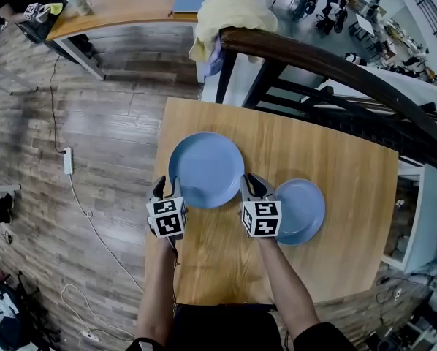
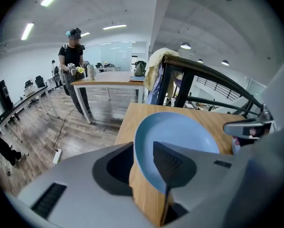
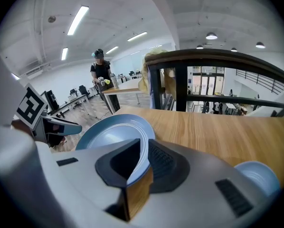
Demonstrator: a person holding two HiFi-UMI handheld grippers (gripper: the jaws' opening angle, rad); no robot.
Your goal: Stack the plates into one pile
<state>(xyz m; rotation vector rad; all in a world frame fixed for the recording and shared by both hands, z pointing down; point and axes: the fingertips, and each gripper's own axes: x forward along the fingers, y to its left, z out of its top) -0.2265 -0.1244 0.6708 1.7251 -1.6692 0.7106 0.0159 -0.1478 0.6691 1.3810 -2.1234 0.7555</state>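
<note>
While the large blue plate point(image 1: 206, 169) sits near the middle of the wooden table point(image 1: 335, 167), my right gripper point(image 1: 252, 187) pinches its near right rim, jaws narrow. My left gripper point(image 1: 166, 189) straddles the near left rim with its jaws wide and not pressing. The small blue plate point(image 1: 304, 209) lies to the right, apart from the large one.

Left gripper point(image 1: 167, 187) jaws wide apart, right gripper point(image 1: 253, 187) jaws clamped.
</note>
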